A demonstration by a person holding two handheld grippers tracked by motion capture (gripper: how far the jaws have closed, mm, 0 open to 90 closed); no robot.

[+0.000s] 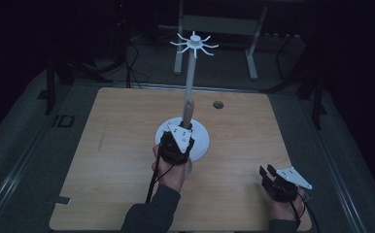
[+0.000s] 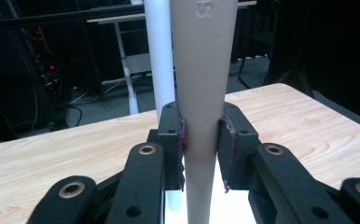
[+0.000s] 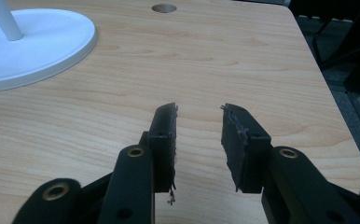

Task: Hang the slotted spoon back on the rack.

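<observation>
A beige tapered rod (image 2: pixel 204 70) stands upright between the pads of my left gripper (image 2: pixel 201 135), which is shut on its narrow lower part. Just behind it rises the white pole (image 2: pixel 159 56) of a stand. From above, my left gripper (image 1: pixel 180 138) hovers over the stand's round white base (image 1: pixel 202 143), the beige rod (image 1: pixel 188 112) leans against the pole (image 1: pixel 191 73), and a ring of curved hooks (image 1: pixel 194 43) crowns the pole. My right gripper (image 1: pixel 269 173) rests near the table's front right corner. Its jaws (image 3: pixel 199 135) are open over bare wood.
The wooden table (image 1: pixel 127 145) has a small round hole (image 1: pixel 218 105) at the back right of the stand, and this hole (image 3: pixel 164 8) also lies ahead of my right gripper. Dark floor, cables and a metal frame (image 1: pixel 219 24) lie beyond the far edge.
</observation>
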